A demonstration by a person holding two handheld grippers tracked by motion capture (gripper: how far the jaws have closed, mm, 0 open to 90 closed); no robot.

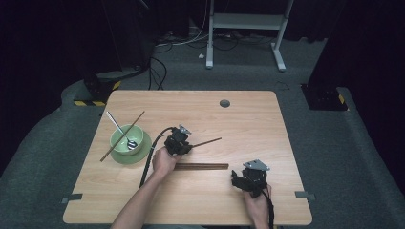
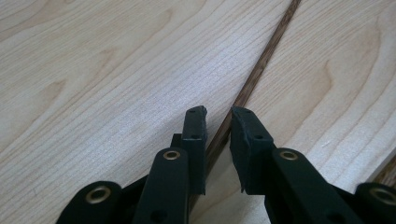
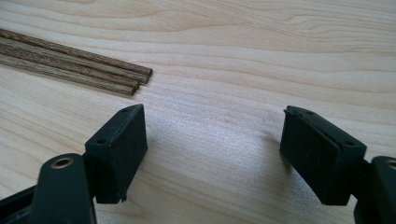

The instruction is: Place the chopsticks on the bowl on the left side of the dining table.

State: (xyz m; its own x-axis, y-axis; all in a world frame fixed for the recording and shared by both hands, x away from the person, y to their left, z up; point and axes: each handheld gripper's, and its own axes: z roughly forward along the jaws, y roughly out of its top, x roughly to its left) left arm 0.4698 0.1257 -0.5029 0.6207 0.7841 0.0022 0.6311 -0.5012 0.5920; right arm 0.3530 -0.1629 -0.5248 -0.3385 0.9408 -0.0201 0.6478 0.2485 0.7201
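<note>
One bowl (image 1: 127, 139); one spoon (image 1: 121, 130); several chopsticks (image 1: 201, 166)

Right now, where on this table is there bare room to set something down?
The far right of the table, beyond the round hole, is bare, and so is the near left corner. It is crowded around the green bowl, the chopstick bundle and both grippers.

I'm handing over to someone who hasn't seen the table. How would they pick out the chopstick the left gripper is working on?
Start at the pale green bowl on its green plate at the left of the light wooden table. Just right of it is the left gripper, its fingers close either side of a single thin dark brown wooden chopstick. It lies apart, angled, unlike the bundle of dark sticks lying together nearer the person.
</note>
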